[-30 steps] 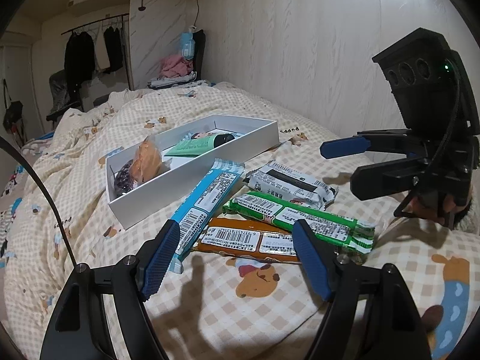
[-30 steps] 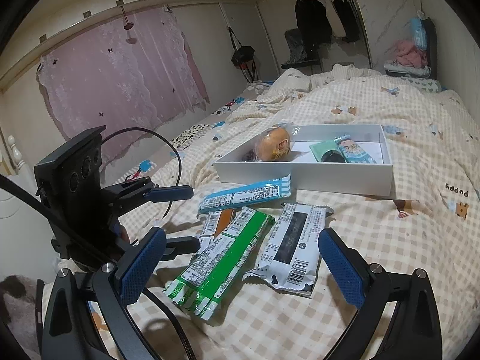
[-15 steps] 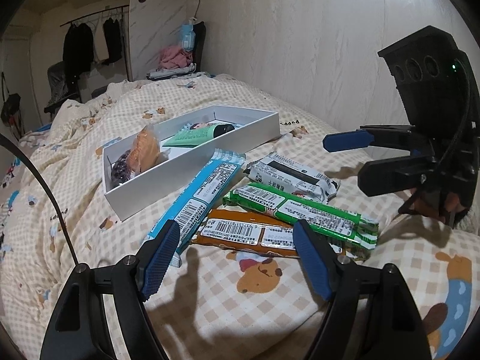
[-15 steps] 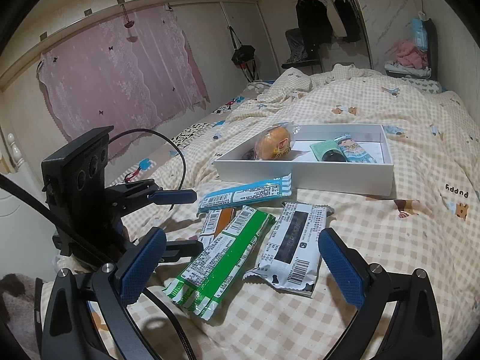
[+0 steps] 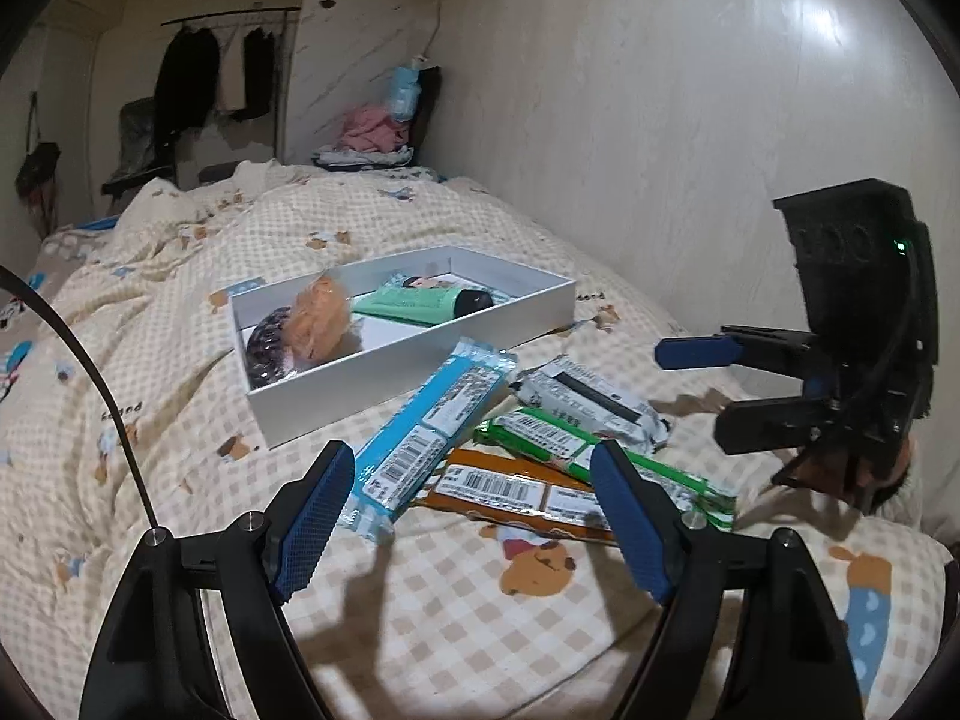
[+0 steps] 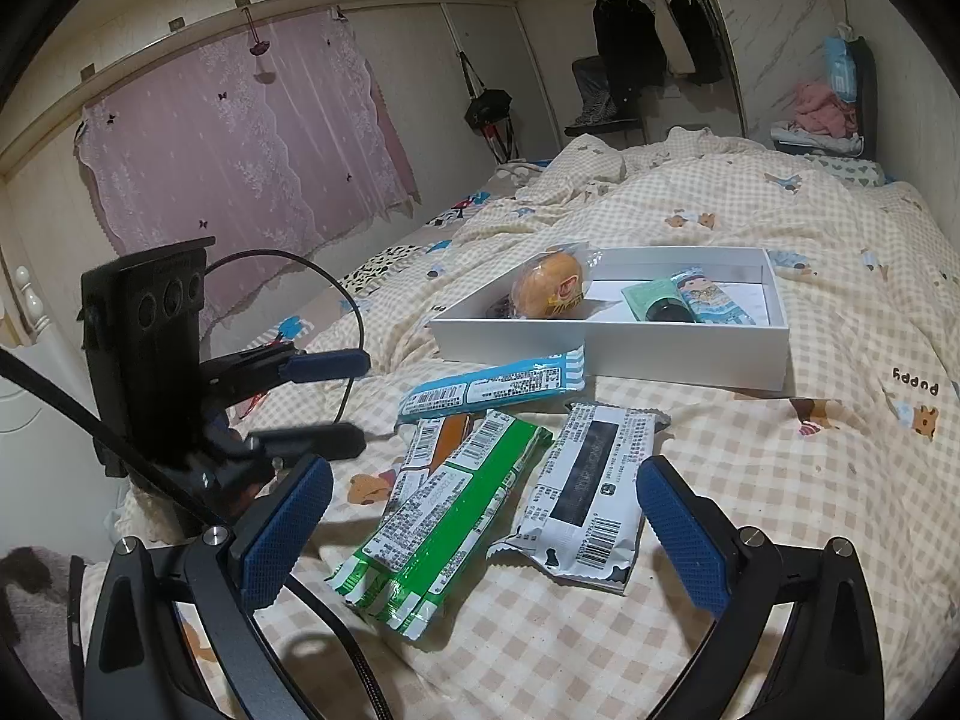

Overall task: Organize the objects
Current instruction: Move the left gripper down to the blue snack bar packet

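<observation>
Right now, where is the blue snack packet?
In the right wrist view the blue snack packet lies on the checked bedspread just in front of the white box, beyond the green packet and the brown packet.

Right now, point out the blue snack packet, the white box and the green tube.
blue snack packet [image 5: 432, 426], left wrist view, middle of its label side.
white box [image 6: 672, 354], right wrist view, near outer wall.
green tube [image 5: 414, 304], left wrist view, middle of its body.
</observation>
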Demonstrator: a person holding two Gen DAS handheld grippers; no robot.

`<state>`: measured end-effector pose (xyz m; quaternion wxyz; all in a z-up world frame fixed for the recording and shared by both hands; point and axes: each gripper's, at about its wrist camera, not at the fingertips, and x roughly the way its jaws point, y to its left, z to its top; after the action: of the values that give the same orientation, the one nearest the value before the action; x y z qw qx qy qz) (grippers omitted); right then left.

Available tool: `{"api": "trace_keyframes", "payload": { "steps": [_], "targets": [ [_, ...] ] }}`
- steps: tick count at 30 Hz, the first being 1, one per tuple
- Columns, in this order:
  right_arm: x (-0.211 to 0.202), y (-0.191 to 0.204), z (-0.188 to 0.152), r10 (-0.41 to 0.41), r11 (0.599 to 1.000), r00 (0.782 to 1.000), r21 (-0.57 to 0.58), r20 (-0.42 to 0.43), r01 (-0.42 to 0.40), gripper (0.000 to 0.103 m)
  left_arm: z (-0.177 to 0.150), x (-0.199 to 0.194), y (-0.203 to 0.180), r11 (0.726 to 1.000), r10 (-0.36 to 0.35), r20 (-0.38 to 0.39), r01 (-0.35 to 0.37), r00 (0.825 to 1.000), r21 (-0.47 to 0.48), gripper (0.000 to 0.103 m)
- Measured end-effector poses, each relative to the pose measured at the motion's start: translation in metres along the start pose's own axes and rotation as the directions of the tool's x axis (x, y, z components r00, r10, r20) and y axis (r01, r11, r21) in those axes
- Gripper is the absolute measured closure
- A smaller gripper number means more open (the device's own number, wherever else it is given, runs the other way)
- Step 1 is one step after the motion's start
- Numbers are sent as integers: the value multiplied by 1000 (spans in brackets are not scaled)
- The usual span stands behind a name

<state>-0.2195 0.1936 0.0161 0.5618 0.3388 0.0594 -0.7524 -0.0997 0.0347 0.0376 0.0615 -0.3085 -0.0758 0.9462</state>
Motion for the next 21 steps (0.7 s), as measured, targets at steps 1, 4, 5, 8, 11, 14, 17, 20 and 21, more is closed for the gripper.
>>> {"api": "trace_keyframes", "payload": {
  "steps": [1,4,5,8,11,14,17,20,21],
  "targets": [
    [0,0,0,0,1000,1000,0,0,0,1,-1,1,-1,1000,-19,-5,19,1000,1,20],
    [0,0,0,0,1000,1000,-2,0,0,1,-2,2,-6,999,-44,-15,44,999,28,36],
    [0,0,0,-1,1000,1000,-2,0,1,1,-1,3,-8,999,-27,-21,27,999,34,38],
    [0,0,0,0,1000,1000,-2,0,0,1,-2,10,-6,999,-40,-58,41,998,23,44],
    [0,0,0,0,1000,1000,-2,0,0,1,-4,16,3,996,-89,-93,86,992,-29,55],
    [0,0,-1,0,1000,1000,-1,-1,0,1,-3,11,8,990,-137,-73,134,988,-46,63],
    [1,1,-1,2,1000,1000,0,-3,-2,1,5,6,13,991,-136,-56,134,989,-29,58],
    [2,0,-1,2,1000,1000,2,-7,-2,1,12,10,19,996,-81,-50,83,995,35,39],
    [2,0,-1,2,1000,1000,2,-7,-2,1,13,14,21,996,-67,-52,70,996,51,39]
  ]
}}
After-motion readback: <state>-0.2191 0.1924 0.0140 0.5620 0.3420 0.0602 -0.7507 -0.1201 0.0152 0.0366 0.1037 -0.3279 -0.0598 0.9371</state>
